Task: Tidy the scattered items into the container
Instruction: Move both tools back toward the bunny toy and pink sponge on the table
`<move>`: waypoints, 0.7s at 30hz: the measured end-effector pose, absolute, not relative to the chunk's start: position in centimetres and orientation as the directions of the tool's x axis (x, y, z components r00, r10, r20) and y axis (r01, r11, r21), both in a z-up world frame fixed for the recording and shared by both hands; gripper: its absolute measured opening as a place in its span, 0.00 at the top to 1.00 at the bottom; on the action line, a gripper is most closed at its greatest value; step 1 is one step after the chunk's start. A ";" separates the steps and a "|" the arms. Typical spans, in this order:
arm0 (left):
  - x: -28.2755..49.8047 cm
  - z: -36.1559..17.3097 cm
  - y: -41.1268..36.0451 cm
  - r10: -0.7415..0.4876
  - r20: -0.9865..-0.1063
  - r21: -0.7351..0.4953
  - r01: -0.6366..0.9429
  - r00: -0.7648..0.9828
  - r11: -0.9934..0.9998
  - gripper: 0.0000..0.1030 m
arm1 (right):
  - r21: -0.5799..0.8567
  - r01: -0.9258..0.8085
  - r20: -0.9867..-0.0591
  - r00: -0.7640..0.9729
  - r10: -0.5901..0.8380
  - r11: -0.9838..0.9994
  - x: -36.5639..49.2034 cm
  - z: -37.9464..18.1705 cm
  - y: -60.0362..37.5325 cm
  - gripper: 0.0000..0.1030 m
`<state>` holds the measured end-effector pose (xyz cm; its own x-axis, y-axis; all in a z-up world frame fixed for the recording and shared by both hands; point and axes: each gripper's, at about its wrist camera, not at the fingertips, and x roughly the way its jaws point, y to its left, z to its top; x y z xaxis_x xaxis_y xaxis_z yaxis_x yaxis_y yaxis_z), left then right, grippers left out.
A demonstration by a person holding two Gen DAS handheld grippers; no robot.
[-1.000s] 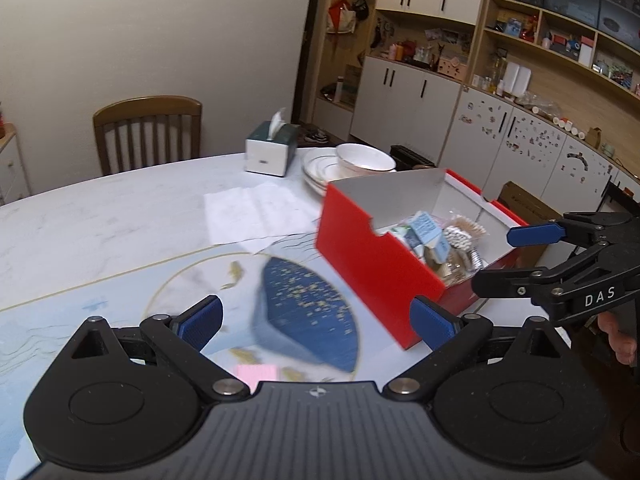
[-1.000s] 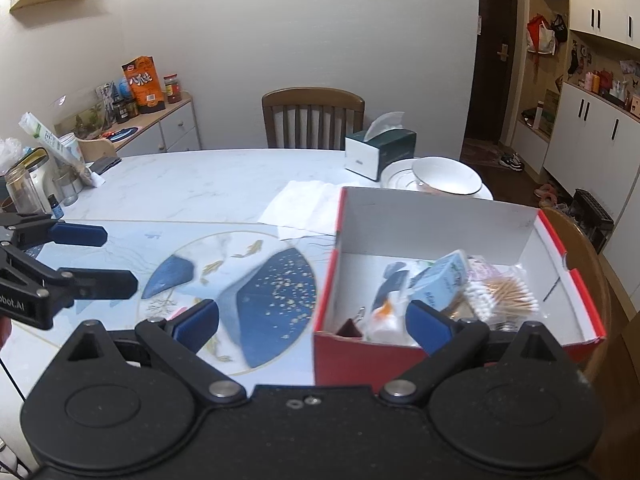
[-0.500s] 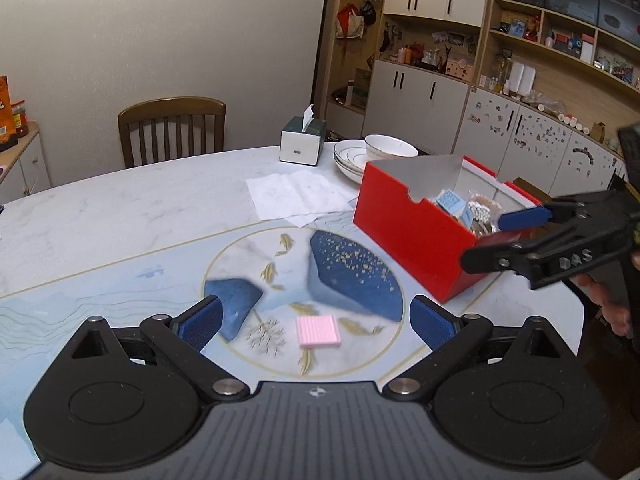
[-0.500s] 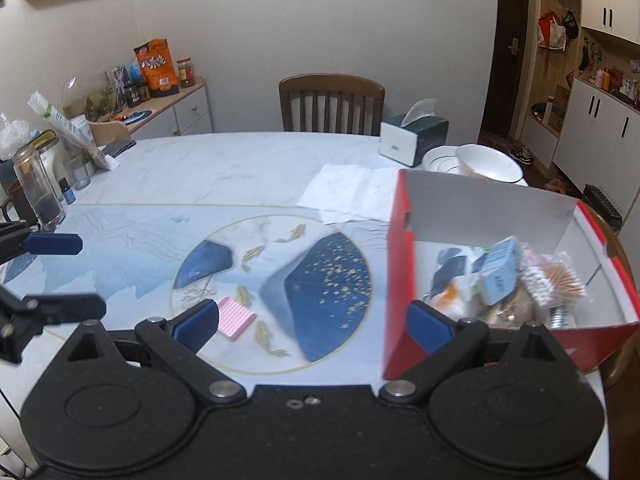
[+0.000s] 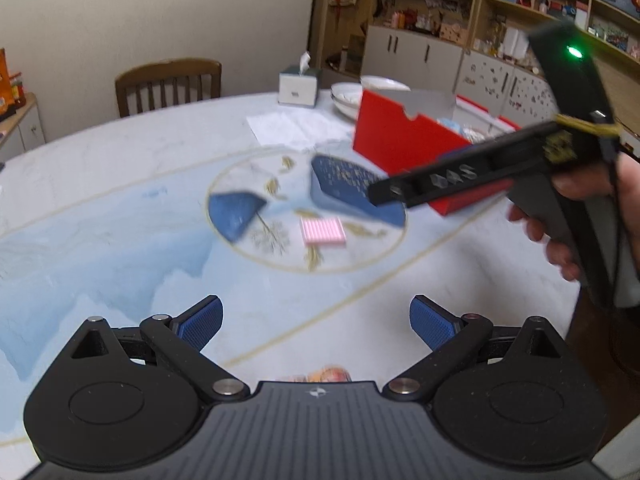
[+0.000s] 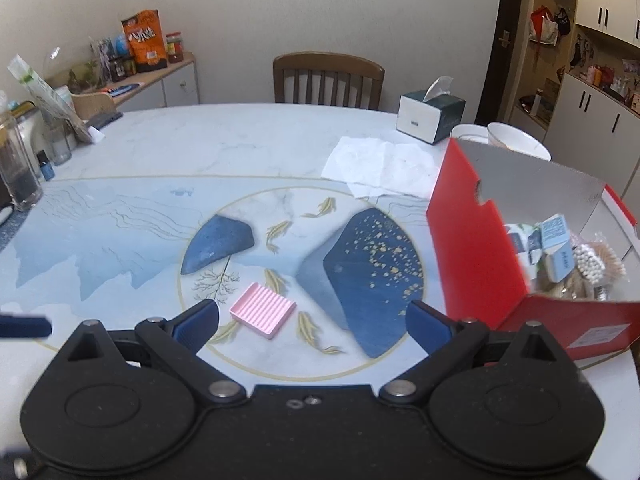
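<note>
A pink ribbed rectangular pad [image 6: 263, 311] lies flat on the table's round fish pattern, also visible as the pink pad [image 5: 323, 231] in the left wrist view. My right gripper [image 6: 312, 318] hangs open just before it, nothing between its fingers. The open red box [image 6: 478, 248] stands to the right, holding small cartons [image 6: 554, 240] and cotton swabs [image 6: 596, 260]. My left gripper [image 5: 316, 322] is open and empty, well short of the pad. A hand [image 5: 580, 200] holds the blurred right gripper [image 5: 460, 176] in front of the red box [image 5: 404, 140].
A white paper sheet [image 6: 380, 166], a tissue box [image 6: 430, 114] and stacked bowls [image 6: 516, 140] sit behind the red box. A glass jar [image 6: 18, 172] stands at the left edge, a wooden chair [image 6: 328, 78] behind the table. Something orange-pink [image 5: 328, 375] peeks under the left gripper.
Both grippers have drawn back and swung left, away from the red box. The pink pad now lies ahead of both, and the right gripper has come closer to it.
</note>
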<state>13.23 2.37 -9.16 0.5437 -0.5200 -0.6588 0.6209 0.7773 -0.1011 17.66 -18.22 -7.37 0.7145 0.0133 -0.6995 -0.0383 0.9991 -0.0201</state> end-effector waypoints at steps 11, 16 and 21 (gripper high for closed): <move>11.6 -11.8 2.8 -0.498 -0.685 -0.075 0.628 0.531 0.774 0.03 | -0.043 -0.012 -0.725 0.688 -0.023 0.999 19.4 -10.5 -14.9 0.03; 11.6 -12.3 2.7 -0.488 -0.687 -0.075 0.616 0.538 0.784 0.03 | -0.065 0.023 -0.730 0.681 -0.063 0.998 20.6 -11.7 -14.2 0.05; 11.9 -12.6 2.6 -0.466 -0.694 -0.065 0.597 0.549 0.800 0.03 | -0.057 0.050 -0.748 0.660 -0.076 0.997 21.7 -12.8 -13.9 0.12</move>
